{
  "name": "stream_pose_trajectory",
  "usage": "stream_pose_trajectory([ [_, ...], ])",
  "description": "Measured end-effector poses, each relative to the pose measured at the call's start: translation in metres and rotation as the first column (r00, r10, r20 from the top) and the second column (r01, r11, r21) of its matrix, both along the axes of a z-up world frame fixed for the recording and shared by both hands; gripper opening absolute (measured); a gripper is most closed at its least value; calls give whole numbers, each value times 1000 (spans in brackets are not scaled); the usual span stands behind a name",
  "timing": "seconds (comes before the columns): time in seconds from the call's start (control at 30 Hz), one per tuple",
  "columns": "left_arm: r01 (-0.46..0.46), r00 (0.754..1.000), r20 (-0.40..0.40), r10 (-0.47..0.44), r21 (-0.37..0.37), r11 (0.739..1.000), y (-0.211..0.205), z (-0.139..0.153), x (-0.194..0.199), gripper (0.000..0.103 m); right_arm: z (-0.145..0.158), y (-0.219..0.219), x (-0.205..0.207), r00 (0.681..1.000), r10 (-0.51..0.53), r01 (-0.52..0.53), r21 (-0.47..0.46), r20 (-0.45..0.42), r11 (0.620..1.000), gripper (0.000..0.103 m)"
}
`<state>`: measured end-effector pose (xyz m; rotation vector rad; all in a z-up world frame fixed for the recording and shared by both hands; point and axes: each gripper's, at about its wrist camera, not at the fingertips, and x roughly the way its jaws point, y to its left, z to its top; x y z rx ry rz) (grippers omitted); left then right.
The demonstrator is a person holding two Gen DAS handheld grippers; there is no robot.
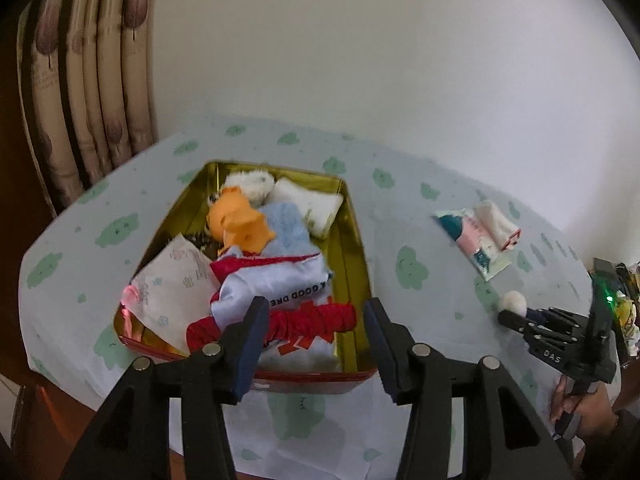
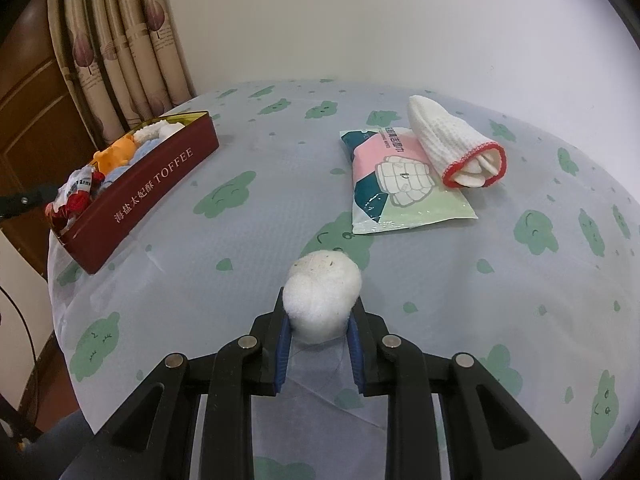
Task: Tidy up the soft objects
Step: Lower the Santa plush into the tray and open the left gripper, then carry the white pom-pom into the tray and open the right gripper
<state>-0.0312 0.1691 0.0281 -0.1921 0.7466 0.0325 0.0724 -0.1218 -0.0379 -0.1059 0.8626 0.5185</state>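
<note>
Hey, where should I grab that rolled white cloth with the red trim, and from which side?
Grip the rolled white cloth across its middle, coming from above with the fingers straddling the roll's width. It lies on its side, partly on the wipes packet, so pinching the round body should keep the layers together; the red-edged open end would likely unroll.

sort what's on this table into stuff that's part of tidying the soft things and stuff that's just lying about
Part of the job: white pompom in the right hand-held gripper; toffee tin; rolled white cloth; tissue pack.

Just lying about: curtain; tablecloth.
</note>
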Motion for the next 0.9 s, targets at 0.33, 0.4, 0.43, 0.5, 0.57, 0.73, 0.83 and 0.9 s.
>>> stream_pose_trajectory([
  [0.33,-203,979,27,202,32,979,3,13,-41,50,0,0,-2,1000,5,-5,1,12,1000,23],
  [0.4,-208,977,42,207,29,978,6,12,-46,50,-1,1,-1,1000,7,-7,-8,4,1000,23],
  [0.43,-218,975,50,216,42,975,6,12,-48,50,-1,2,-1,1000,9,-9,-15,4,1000,23],
  [0.5,-229,972,73,224,77,970,4,14,-51,50,0,4,-1,1000,8,-8,-31,1,999,23],
  [0.57,-233,971,87,224,107,967,2,15,-53,50,4,5,-1,1000,-1,1,-19,-8,1000,23],
  [0.73,-218,975,56,213,104,970,4,9,-51,51,35,26,0,999,27,-27,21,18,999,23],
  [0.83,-223,974,52,218,110,969,6,9,-52,51,58,59,4,995,87,-88,29,49,996,23],
  [0.9,-224,975,42,220,121,967,7,8,-50,51,71,83,7,989,132,-134,40,68,990,23],
])
